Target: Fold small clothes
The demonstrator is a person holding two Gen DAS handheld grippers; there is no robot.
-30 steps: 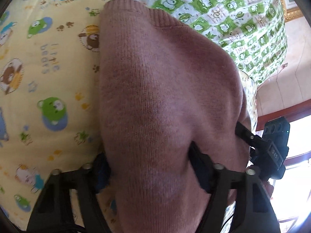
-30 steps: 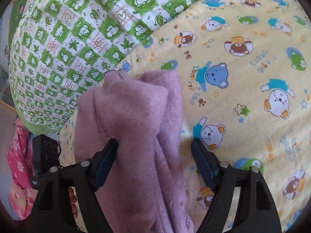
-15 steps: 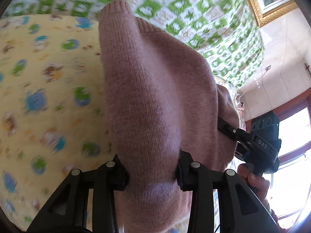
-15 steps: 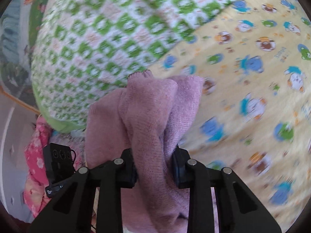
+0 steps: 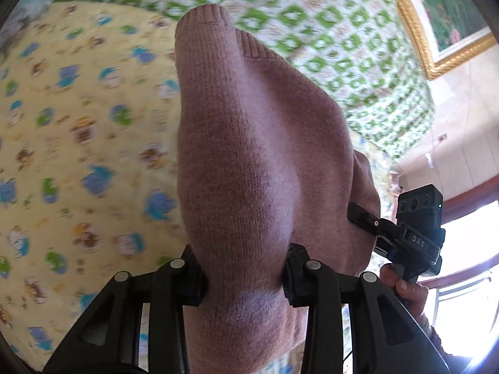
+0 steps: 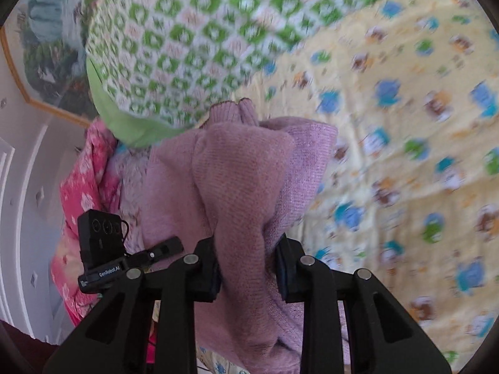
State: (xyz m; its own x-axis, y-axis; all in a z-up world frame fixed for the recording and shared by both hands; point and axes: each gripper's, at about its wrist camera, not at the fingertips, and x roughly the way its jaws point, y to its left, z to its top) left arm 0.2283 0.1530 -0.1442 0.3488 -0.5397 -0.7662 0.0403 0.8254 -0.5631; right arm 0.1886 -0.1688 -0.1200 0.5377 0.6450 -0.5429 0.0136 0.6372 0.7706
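Note:
A small pink knitted sweater [image 5: 249,162] hangs bunched between both grippers, lifted above the yellow cartoon-print bed sheet [image 5: 78,143]. My left gripper [image 5: 244,277] is shut on one end of the sweater. My right gripper [image 6: 248,268] is shut on the other end of the sweater [image 6: 237,187]. Each gripper shows in the other's view: the right one [image 5: 414,233] at the right, the left one [image 6: 103,249] at the left. The pads are buried in the knit.
A green and white checked quilt [image 6: 193,37] lies bunched at the head of the bed. A pink floral cloth [image 6: 81,187] hangs off the bed's side. A gold-framed picture [image 5: 443,15] hangs on the wall. A window [image 5: 467,249] is at the right.
Both grippers closed on the sweater and lifted it off the sheet. The views have tilted up, showing more of the quilt and the walls.

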